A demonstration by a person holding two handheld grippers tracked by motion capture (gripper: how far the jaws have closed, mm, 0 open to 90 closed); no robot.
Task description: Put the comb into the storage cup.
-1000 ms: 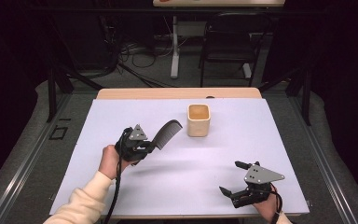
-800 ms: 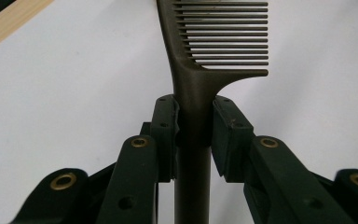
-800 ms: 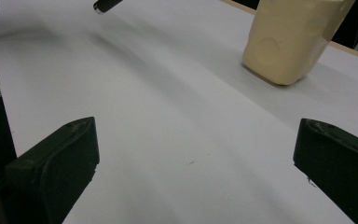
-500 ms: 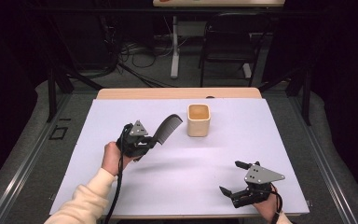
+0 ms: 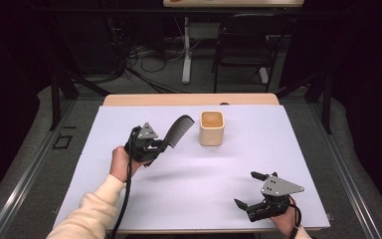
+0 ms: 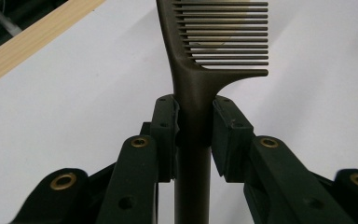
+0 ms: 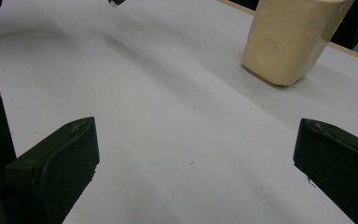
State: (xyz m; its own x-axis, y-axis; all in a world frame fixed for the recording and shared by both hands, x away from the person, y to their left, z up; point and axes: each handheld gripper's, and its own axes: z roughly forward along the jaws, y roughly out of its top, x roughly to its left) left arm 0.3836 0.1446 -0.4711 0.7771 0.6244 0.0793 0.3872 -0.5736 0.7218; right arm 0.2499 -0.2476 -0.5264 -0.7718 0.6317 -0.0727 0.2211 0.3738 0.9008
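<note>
The desk (image 5: 189,184) carries a plain white sheet across nearly its whole top, with a strip of light wood showing along the far edge. Dark floor, cables and a chair frame stand behind it.

On the far half of the desk, slightly right of centre, stands a cream square cup (image 5: 212,128), upright, open end up, resting on the sheet. The right gripper view shows the same cup (image 7: 291,37) some way ahead of that gripper, to its upper right.

The left gripper (image 5: 160,145) is held above the desk on the left side, in a hand with a cream sleeve (image 5: 92,211) coming in from the near edge. Its jaws are clamped narrow on the handle of a dark comb (image 5: 179,130). The comb is off the desk, angled up and away toward the cup, its head near the cup's left side but apart from it. In the left gripper view the comb (image 6: 193,88) runs straight up between the two pads, which press the handle on both sides just below the toothed part; the teeth point to the right in that view.

The right gripper (image 5: 249,189) sits low at the near right corner of the desk, well apart from the cup and the comb. Its jaws stand wide, with nothing between them but bare white sheet.
</note>
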